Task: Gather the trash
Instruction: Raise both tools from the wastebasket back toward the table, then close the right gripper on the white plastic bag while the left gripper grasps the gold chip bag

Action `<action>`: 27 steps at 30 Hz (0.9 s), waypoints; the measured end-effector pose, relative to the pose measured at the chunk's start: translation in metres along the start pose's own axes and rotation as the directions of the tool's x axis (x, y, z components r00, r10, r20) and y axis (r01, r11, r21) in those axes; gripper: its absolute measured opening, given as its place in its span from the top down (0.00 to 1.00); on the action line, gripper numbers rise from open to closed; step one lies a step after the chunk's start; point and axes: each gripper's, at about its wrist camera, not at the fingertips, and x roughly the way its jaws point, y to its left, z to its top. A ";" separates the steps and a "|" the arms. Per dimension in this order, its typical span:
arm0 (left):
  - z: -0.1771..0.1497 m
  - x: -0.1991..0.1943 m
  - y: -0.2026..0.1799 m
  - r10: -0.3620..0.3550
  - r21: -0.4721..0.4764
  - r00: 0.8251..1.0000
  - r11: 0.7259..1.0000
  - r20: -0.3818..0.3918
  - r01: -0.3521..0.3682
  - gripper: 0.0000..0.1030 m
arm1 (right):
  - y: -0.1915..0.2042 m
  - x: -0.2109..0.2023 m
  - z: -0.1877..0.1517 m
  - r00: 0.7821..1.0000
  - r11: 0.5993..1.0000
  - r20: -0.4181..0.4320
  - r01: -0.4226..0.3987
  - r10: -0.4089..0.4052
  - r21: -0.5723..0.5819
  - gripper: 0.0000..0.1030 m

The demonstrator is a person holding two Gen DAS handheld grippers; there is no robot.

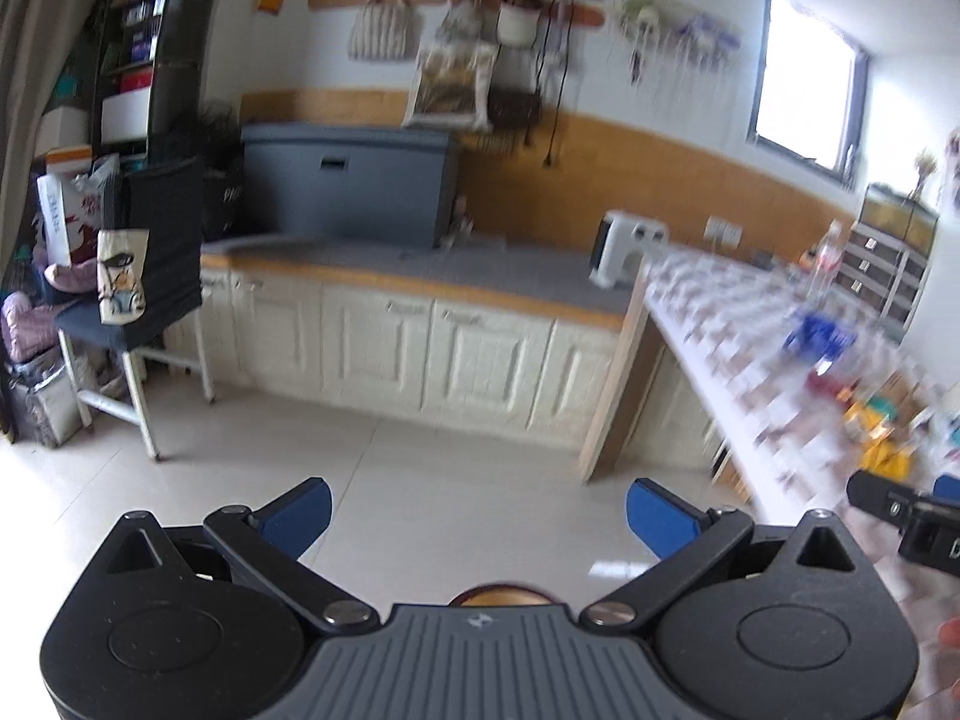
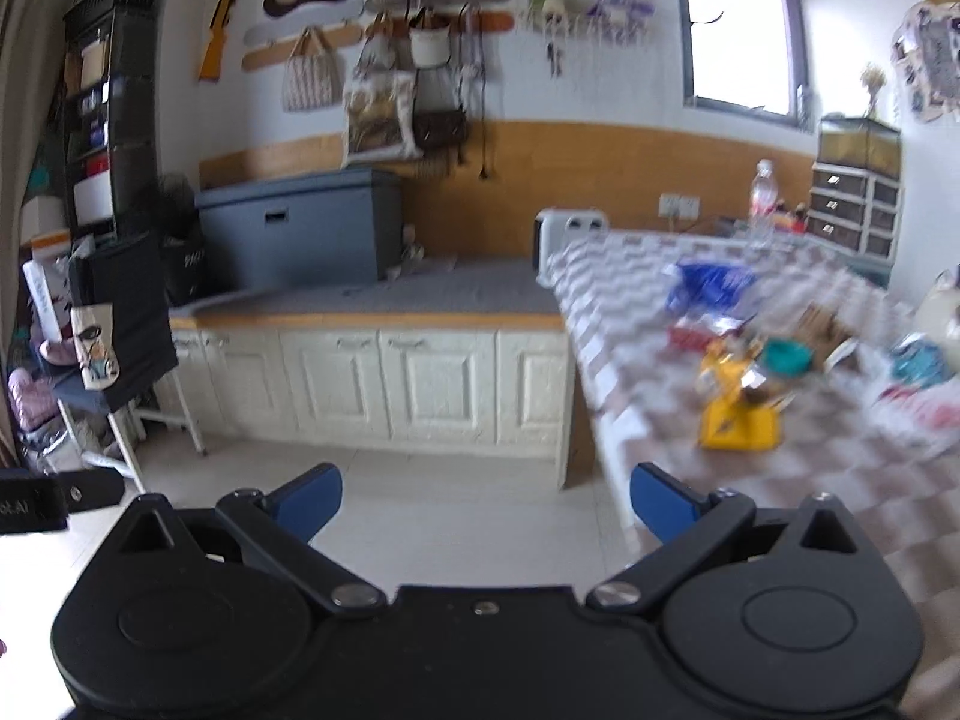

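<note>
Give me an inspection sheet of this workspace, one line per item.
Surface: table with checked cloth, to the right, blurred.
Job's things: yellow packet, blue wrapper, teal item, other blurred litter; none picked up.
Clutter: clear bottle standing at the table's far end.
Grippers: left gripper open, empty; right gripper open, empty; both over the floor.
Cables: black cord hanging on the wall.
Surroundings: counter with grey box, hanging bags, window, drawer unit.
</note>
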 end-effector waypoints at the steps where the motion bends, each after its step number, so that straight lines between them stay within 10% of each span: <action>1: 0.004 -0.004 -0.005 -0.011 -0.003 1.000 1.000 0.013 0.011 0.00 | -0.004 -0.005 0.005 1.000 1.000 0.008 0.006 -0.006 0.000 0.00; 27: 0.041 0.024 -0.238 -0.318 0.166 0.948 0.935 0.006 0.312 0.00 | -0.223 -0.053 0.045 0.937 0.938 0.078 0.333 -0.341 0.098 0.00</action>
